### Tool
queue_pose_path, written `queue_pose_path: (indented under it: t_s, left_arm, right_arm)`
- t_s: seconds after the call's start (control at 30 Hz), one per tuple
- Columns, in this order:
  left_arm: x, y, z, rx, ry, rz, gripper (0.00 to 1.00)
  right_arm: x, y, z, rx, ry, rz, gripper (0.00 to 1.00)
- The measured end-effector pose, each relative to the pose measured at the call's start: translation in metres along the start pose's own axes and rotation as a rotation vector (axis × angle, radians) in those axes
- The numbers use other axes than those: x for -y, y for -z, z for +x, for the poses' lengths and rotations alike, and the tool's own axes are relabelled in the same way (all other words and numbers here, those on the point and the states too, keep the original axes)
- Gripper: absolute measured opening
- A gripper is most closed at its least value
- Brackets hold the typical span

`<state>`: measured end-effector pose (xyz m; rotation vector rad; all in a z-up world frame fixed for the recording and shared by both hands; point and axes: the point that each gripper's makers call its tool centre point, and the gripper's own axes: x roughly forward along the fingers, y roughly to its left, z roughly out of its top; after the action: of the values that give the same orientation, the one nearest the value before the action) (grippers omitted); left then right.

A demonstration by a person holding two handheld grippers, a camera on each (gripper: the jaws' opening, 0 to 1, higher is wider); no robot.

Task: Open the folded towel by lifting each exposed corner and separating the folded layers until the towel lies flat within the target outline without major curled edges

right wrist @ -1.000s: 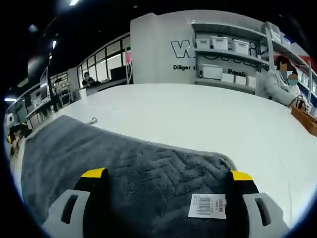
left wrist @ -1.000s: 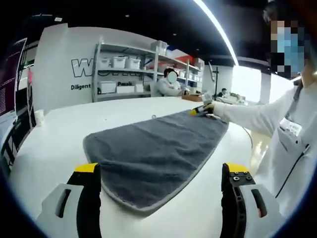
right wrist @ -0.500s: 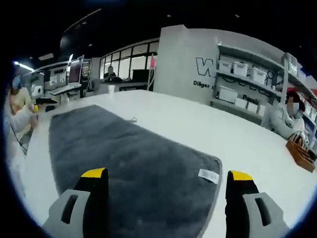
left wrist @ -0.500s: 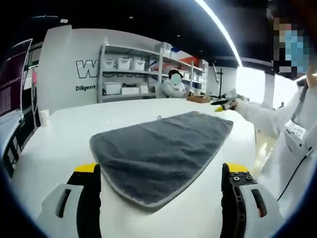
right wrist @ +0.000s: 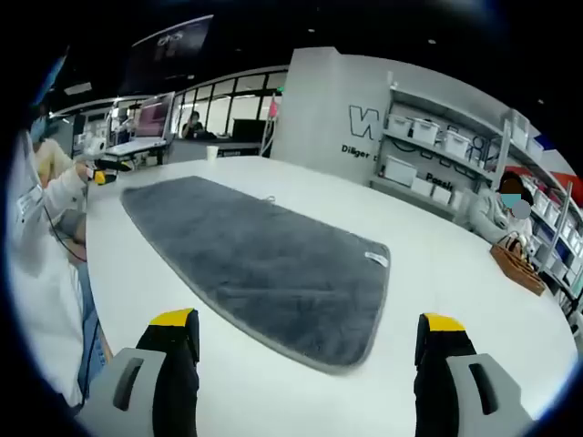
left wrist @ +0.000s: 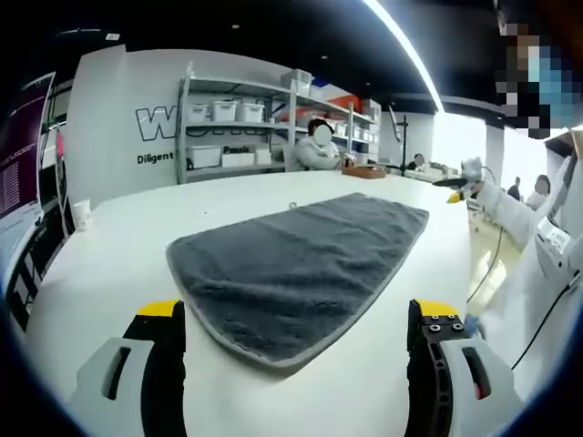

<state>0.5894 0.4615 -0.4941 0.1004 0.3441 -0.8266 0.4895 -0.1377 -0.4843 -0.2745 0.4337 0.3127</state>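
Both tongs, left tongs [left wrist: 290,337] and right tongs [right wrist: 310,350], are backing off apart and empty, leaving the towel [right wrist: 260,264] spread flat mid-bench [right wrist: 455,273], so unfolding looks done.

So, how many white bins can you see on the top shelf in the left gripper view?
3 on the shelf: left bin, middle bin, right bin, side by side. Others farther right may be hidden or too small.

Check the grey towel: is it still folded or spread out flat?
Spread flat. The towel lies as a single layer on the white table, edges down, no visible curls; its label sits at one corner.
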Motion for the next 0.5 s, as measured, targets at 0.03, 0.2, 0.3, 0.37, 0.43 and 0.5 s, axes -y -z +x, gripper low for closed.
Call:
queue_pose_path:
  t_s: [0.03, 0.2, 0.3, 0.37, 0.43, 0.5]
  left_arm:
    - [0.000, 0.002, -0.003, -0.010, -0.011, 0.007, 1.00]
    - [-0.003, 0.005, -0.013, -0.028, -0.022, 0.001, 1.00]
    - [-0.005, 0.008, -0.016, -0.040, -0.028, 0.001, 1.00]
    - [-0.005, 0.009, -0.018, -0.041, -0.032, -0.001, 1.00]
    - [-0.006, 0.009, -0.020, -0.041, -0.036, -0.004, 1.00]
    - [-0.007, 0.010, -0.021, -0.039, -0.040, -0.006, 1.00]
  right_arm:
    - [-0.001, 0.006, -0.005, -0.019, 0.009, 0.002, 1.00]
    - [-0.003, 0.019, -0.014, -0.072, 0.020, 0.005, 0.99]
    - [0.001, 0.020, -0.015, -0.085, 0.027, 0.001, 0.99]
    - [0.002, 0.019, -0.015, -0.087, 0.028, 0.001, 0.99]
    - [0.001, 0.017, -0.012, -0.085, 0.024, -0.001, 0.99]
    - [-0.001, 0.016, -0.010, -0.086, 0.018, -0.005, 0.99]
